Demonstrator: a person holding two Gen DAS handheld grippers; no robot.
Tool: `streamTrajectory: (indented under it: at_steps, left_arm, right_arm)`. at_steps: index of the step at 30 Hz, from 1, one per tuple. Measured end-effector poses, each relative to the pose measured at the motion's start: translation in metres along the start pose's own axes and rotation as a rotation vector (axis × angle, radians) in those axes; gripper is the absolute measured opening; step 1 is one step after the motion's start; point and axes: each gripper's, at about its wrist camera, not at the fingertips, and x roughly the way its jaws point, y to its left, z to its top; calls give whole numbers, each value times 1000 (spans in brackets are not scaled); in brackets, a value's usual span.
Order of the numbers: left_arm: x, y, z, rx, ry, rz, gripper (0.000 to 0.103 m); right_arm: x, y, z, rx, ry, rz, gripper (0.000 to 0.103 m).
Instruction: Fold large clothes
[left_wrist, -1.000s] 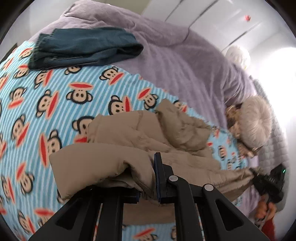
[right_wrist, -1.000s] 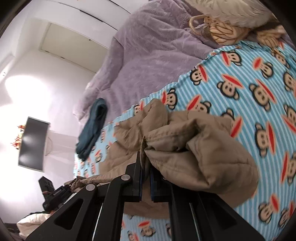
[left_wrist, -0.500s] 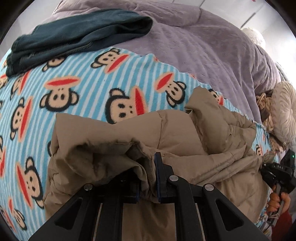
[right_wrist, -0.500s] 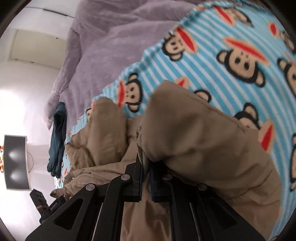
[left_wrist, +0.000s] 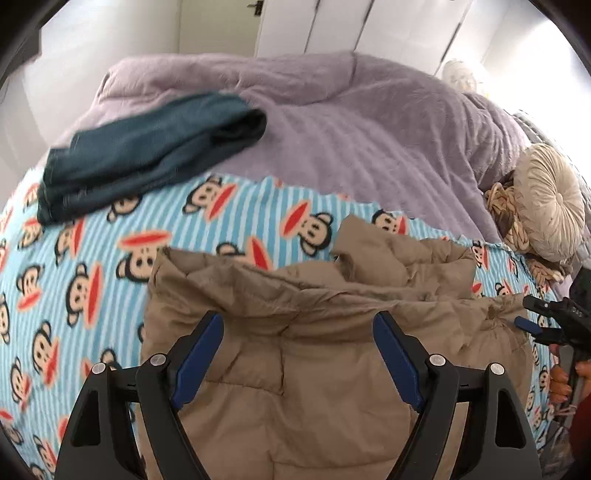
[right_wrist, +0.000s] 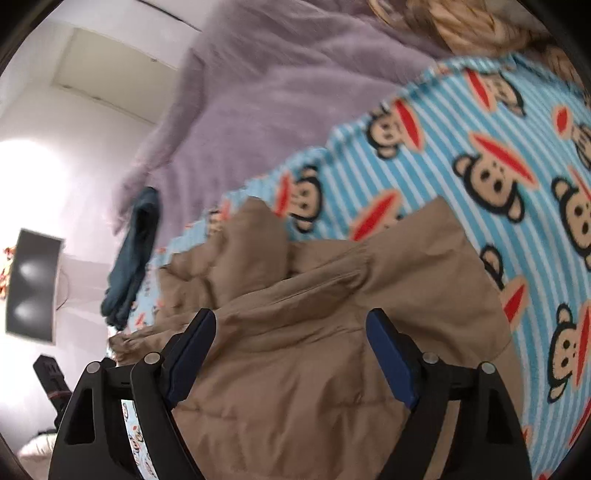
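Both the left gripper (left_wrist: 298, 354) and right gripper (right_wrist: 291, 352) gape wide, empty, above the tan quilted puffer jacket (left_wrist: 314, 369) low in frame; the fold looks laid, so regripping an edge seems next.

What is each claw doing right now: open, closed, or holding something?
Left claw: open, holding nothing, above the tan puffer jacket.
Right claw: open, holding nothing, above the same jacket.
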Motion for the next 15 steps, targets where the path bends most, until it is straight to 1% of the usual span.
streamTrajectory:
  at_steps: [1, 2, 3, 4, 5, 6, 7, 8, 9, 11, 13, 15]
  left_arm:
    - [0, -3, 0, 18, -2, 0, 82]
    - [3, -7, -1, 45, 2, -2, 77]
    - [9, -11, -2, 69, 14, 8, 66]
    - [14, -15, -2, 86, 26, 20, 63]
    - [19, -19, -4, 104, 33, 32, 63]
    - [27, -21, -6, 134, 30, 47, 63]
    - [32, -22, -9, 156, 24, 67, 63]
    - [39, -22, -11, 173, 23, 100, 63]
    - [48, -19, -12, 171, 31, 131, 63]
    - [65, -6, -12, 122, 48, 142, 63]
    - [78, 6, -12, 79, 45, 156, 63]
    - [88, 14, -10, 51, 33, 164, 63]
  right_arm:
    - [-2, 5, -4, -23, 3, -6, 86]
    - [-2, 9, -9, -46, 8, -26, 84]
    - [-1, 11, -11, -65, 15, -41, 72]
    - [1, 15, -16, -99, 29, -70, 41]
    - [5, 17, -19, -131, 43, -103, 24]
    - [9, 19, -22, -174, 58, -150, 13]
    - [14, 19, -24, -207, 69, -180, 13]
    - [18, 17, -26, -232, 79, -191, 13]
    - [19, 12, -27, -245, 79, -209, 13]
    - [24, 2, -25, -268, 59, -272, 13]
    - [30, -11, -19, -258, 41, -306, 9]
    - [35, -24, -12, -230, 27, -296, 8]
